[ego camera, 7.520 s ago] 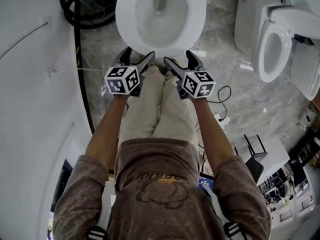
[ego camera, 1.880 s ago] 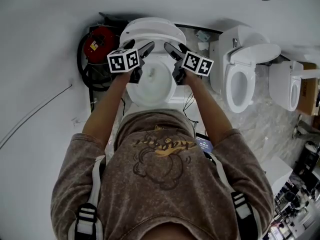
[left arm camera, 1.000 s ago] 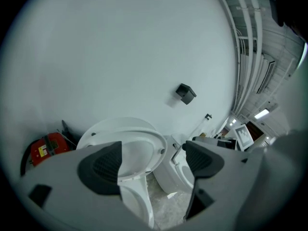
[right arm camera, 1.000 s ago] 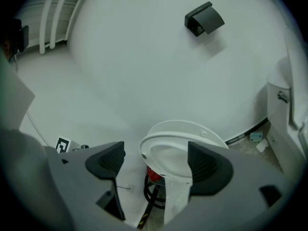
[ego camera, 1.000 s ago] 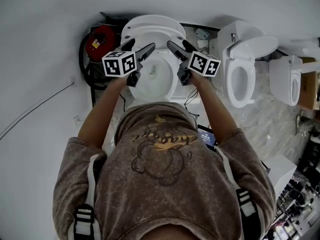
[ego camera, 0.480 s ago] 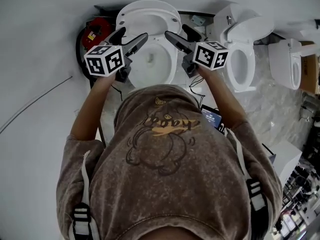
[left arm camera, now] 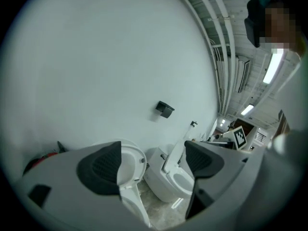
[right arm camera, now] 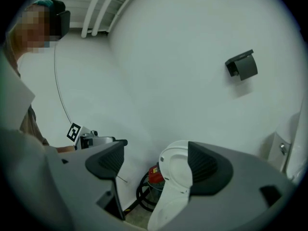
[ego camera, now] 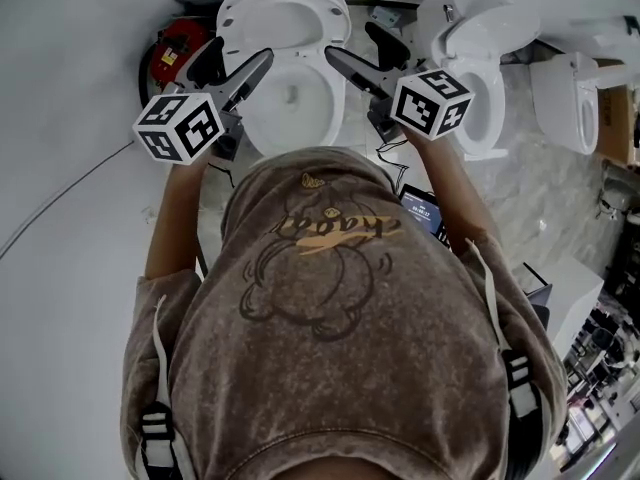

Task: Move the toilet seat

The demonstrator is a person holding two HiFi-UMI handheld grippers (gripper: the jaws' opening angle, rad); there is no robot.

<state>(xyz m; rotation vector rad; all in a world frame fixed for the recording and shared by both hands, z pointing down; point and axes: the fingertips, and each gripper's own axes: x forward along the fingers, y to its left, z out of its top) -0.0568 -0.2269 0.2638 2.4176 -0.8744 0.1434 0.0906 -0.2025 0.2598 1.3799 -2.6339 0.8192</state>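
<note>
The white toilet (ego camera: 293, 108) stands against the wall, its seat (ego camera: 287, 0) raised upright behind the bowl. In the head view my left gripper (ego camera: 238, 60) hovers over the bowl's left rim and my right gripper (ego camera: 352, 48) over its right rim, both lifted clear of it. Each is open with nothing between its jaws. The left gripper view looks past its open left gripper (left arm camera: 151, 162) at the raised seat (left arm camera: 131, 163). Seen from the open right gripper (right arm camera: 156, 162), the upright seat (right arm camera: 174, 176) shows from the other side.
A second toilet (ego camera: 470, 63) with its lid up stands to the right and a third (ego camera: 565, 88) beyond it. A red device with coiled black hose (ego camera: 168, 53) sits left of the toilet. A black box (right arm camera: 243, 66) hangs on the wall. Cables and a phone (ego camera: 420, 208) lie on the floor.
Both grippers have risen toward the head camera and spread further apart, still open. The toilet has slid up toward the top of the head view.
</note>
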